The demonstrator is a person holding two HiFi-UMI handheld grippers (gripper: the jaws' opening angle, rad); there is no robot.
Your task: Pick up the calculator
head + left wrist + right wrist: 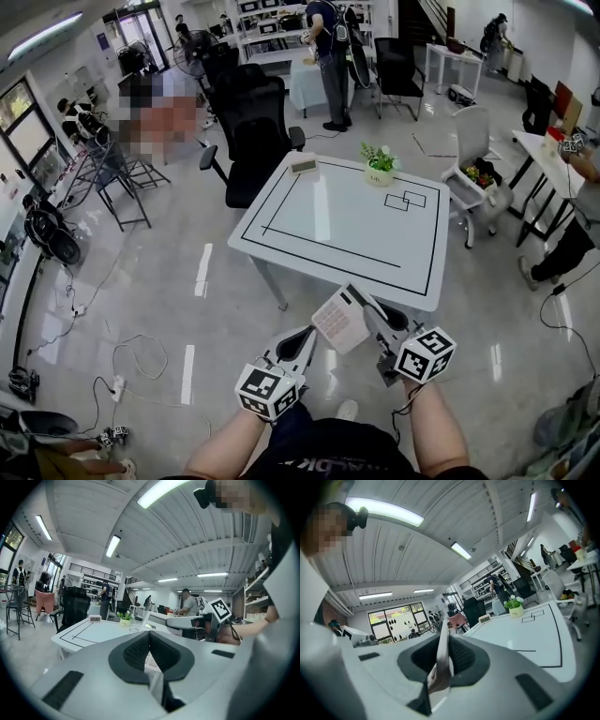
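Forearms [433, 436] reach forward, short of the table [356, 225]. Your right gripper [367, 305] pinches the calculator [339, 320], held off the tabletop. Your left gripper [302, 342] has its jaws pressed together, empty.
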